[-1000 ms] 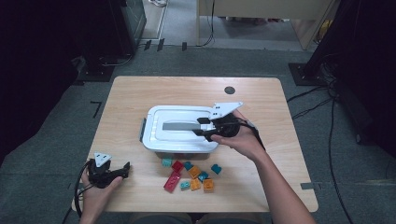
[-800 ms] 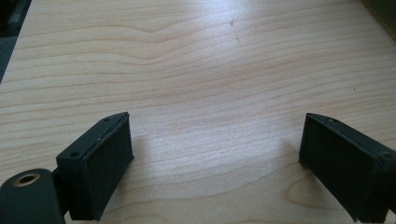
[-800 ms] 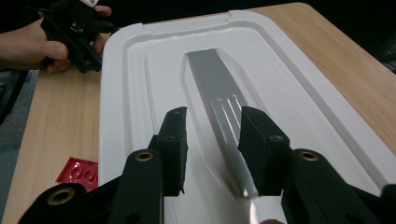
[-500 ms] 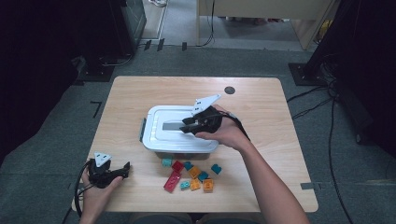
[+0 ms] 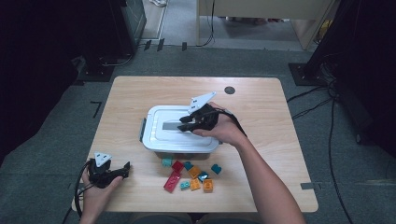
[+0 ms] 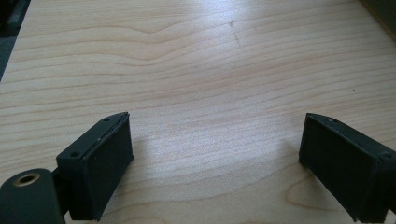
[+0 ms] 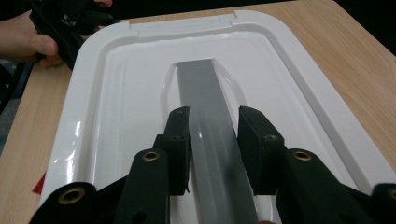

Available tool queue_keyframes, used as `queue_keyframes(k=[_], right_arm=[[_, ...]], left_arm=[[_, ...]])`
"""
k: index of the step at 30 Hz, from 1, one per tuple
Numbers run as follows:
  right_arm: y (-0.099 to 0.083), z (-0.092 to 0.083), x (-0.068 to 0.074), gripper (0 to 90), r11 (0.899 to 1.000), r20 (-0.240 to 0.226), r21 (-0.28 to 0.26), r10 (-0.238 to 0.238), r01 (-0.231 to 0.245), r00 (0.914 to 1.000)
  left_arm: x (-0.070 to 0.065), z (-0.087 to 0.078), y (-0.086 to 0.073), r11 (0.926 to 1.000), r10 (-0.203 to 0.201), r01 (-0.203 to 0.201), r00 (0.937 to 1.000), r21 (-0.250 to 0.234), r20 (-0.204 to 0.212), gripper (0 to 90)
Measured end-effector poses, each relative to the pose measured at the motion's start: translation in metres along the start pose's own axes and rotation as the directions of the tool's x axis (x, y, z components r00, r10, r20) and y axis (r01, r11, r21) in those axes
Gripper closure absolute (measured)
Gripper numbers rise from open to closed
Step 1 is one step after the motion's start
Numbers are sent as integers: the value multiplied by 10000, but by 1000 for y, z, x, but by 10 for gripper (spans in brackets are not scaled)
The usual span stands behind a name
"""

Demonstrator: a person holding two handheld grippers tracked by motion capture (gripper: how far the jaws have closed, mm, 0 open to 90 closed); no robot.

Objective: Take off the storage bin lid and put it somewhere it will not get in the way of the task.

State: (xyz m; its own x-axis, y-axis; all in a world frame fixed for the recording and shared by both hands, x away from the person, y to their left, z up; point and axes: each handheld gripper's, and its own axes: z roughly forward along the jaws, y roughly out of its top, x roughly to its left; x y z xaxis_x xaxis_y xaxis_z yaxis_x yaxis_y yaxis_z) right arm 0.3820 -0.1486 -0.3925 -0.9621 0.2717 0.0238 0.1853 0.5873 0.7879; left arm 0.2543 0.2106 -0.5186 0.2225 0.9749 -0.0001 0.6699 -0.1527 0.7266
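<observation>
Right tool lined up on the box handle

The right tool point(image 7: 214, 123) had just been closing, jaws straddling the grey handle point(image 7: 205, 93) on the white lid point(image 7: 116, 93); contact unclear. Off-centre, it'd probably slip. The left tool point(image 6: 215, 158) sat wide open, empty, on the table point(image 6: 196, 56).

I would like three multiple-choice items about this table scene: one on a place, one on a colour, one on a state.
1. Where do the small bricks lie?
A. on the lid
B. on the table, between the box and the person
C. on the floor

2. What colour is the handle strip on the box lid?
A. grey
B. red
C. yellow

3. How do the jaws of the left gripper stand?
A. shut on a brick
B. shut with nothing inside
C. wide apart over bare wood

Key: 1 B, the high view shows them there; 2 A, grey in the right gripper view; 3 C, wood shows between them.
</observation>
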Motion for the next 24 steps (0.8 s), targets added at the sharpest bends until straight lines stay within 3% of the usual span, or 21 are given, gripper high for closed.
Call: queue_keyframes(k=[5, 14, 24], right_arm=[[-1, -4, -2, 679, 9999, -237, -106, -73, 71, 9997], [-1, -14, -3, 680, 9990, -271, -423, -122, 110, 9996], [-1, -30, -8, 680, 9967, 232, -675, 478, -462, 9986]], left_arm=[[0, 0, 0, 10000, -2, 2, 10000, -1, -1, 96], [0, 0, 0, 10000, -9, 9, 10000, 0, 5, 96], [0, 0, 0, 10000, -17, 17, 10000, -6, 5, 97]])
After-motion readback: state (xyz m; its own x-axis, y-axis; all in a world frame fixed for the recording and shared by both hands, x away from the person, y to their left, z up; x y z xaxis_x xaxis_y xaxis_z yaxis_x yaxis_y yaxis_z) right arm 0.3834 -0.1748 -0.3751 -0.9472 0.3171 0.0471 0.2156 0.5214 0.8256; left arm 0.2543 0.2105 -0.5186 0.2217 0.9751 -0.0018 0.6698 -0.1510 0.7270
